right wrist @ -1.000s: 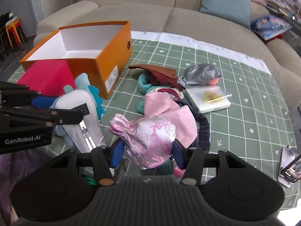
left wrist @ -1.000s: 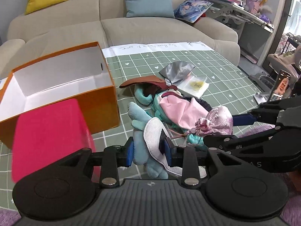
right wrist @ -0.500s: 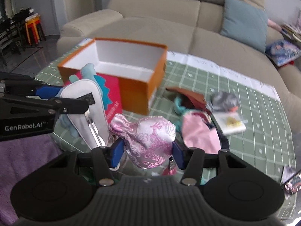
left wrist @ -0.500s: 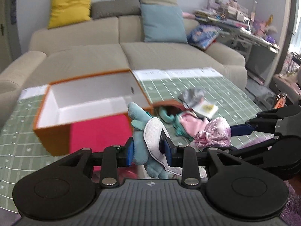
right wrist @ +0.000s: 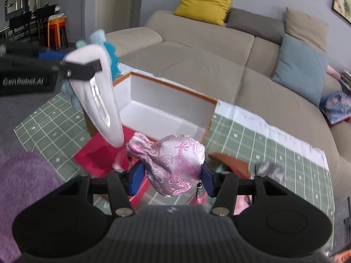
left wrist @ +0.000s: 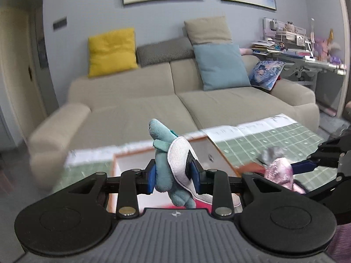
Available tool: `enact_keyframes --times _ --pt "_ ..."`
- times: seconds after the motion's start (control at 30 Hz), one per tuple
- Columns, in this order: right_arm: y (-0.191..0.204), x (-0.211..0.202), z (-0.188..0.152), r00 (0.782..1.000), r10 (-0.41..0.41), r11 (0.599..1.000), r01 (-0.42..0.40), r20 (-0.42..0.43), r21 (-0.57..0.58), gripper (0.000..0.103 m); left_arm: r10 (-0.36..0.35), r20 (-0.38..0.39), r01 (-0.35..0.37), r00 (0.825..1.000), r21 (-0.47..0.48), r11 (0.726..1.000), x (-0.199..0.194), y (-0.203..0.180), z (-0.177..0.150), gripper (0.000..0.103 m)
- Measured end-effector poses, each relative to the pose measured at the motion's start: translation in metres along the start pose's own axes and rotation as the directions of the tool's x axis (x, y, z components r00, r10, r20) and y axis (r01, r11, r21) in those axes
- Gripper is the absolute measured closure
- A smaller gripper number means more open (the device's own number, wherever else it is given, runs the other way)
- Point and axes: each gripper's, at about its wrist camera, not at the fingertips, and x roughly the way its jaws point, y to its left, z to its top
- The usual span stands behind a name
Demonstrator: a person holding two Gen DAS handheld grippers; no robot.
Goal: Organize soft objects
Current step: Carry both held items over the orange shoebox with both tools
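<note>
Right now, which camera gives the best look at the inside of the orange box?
The right wrist view. It looks down into the orange box, showing its white walls and floor with nothing in them. In the left wrist view the box is blurred and mostly hidden behind the left gripper and its plush toy.

Left gripper (left wrist: pixel 174 176): black linkage arms, blue pads, silver screws, ribbed grey housing. Right gripper (right wrist: pixel 173 176): same build. White "GenRobot.AI" lettering on the left gripper's side.
</note>
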Motion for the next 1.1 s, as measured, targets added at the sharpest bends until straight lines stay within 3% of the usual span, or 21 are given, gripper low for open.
enact_keyframes --times 0.2,0.4,0.53,0.6,0.73,0.8,0.97,1.1 --pt "-0.003 0.033 0.037 1.0 0.014 1.0 -0.014 -0.004 -0.021 0.048 0.078 0.025 -0.081 0.997 0.199 0.977 0.032 0.007 0.018 0.066" --pt "-0.02 0.093 0.084 0.996 0.067 0.998 -0.066 -0.063 0.024 0.048 0.138 -0.07 -0.099 0.988 0.398 0.912 0.1 0.007 0.019 0.066" --pt "-0.022 0.129 0.106 0.989 0.1 0.994 -0.095 -0.105 0.045 0.048 0.203 -0.12 -0.107 0.972 0.544 0.832 0.145 0.008 0.011 0.066" --pt "-0.021 0.148 0.112 0.985 0.116 0.993 -0.11 -0.13 0.05 0.048 0.221 -0.159 -0.084 0.962 0.597 0.797 0.164 0.01 0.002 0.066" --pt "-0.023 0.187 0.116 0.971 0.148 0.987 -0.131 -0.189 0.098 0.048 0.253 -0.211 -0.019 0.944 0.733 0.68 0.201 0.003 -0.03 0.066" --pt "-0.024 0.209 0.115 0.952 0.187 0.979 -0.161 -0.241 0.125 0.048 0.249 -0.242 0.027 0.938 0.766 0.642 0.214 0.0 -0.047 0.066" --pt "-0.014 0.256 0.101 0.9 0.235 0.97 -0.195 -0.367 0.144 0.048 0.211 -0.305 0.132 0.929 0.803 0.581 0.23 -0.005 -0.082 0.066" --pt "-0.011 0.276 0.087 0.865 0.27 0.96 -0.209 -0.423 0.185 0.047 0.183 -0.366 0.197 0.912 0.785 0.587 0.238 -0.003 -0.091 0.061"
